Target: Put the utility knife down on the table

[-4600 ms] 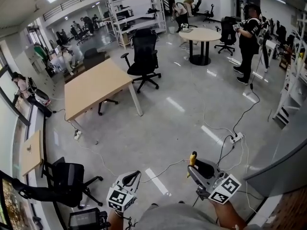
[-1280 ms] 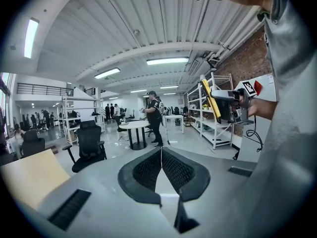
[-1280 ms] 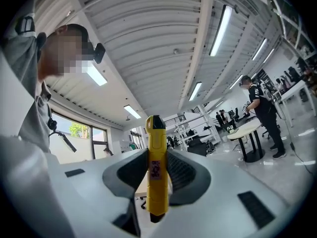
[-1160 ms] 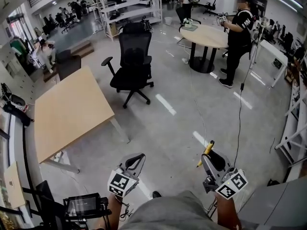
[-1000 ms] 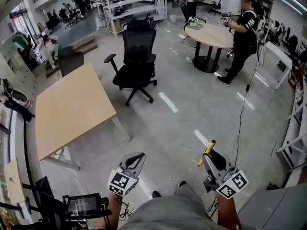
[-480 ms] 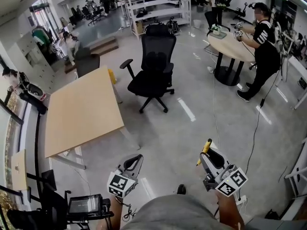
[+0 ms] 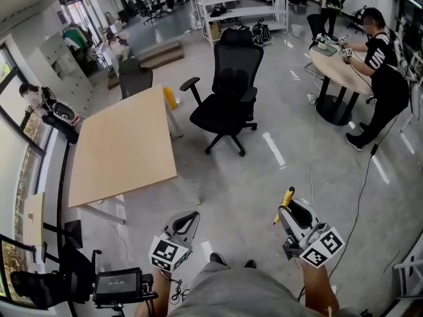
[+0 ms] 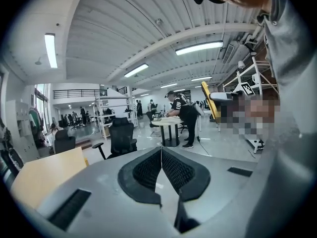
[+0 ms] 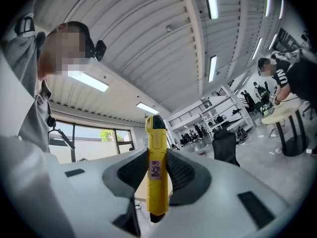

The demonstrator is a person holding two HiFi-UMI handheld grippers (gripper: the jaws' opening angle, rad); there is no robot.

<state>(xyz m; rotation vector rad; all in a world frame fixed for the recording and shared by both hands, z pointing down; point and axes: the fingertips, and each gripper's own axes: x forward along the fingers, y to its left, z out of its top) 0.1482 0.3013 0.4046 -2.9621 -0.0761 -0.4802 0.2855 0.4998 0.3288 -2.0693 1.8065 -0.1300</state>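
Note:
The yellow utility knife (image 9: 155,172) stands upright between the jaws of my right gripper (image 9: 157,155), which is shut on its body; its black tip points up and away. In the head view the utility knife (image 7: 285,202) sticks out of the right gripper (image 7: 288,211) at lower right, above the grey floor. My left gripper (image 7: 190,216) hangs at lower left, pads together and nothing in them; the left gripper (image 8: 161,151) shows the same. The light wooden table (image 7: 122,147) stands to the upper left, apart from both grippers.
A black office chair (image 7: 228,91) stands right of the table. At the far right, a person in black (image 7: 383,71) stands by a round table (image 7: 337,65). A cable (image 7: 360,190) runs across the floor. A small screen on a stand (image 7: 119,286) sits at lower left. Shelving (image 7: 238,5) lines the back.
The head view has swung so the wooden table and chair sit nearer the middle. Both grippers hold their places in the view, with the knife still clamped in the right one.

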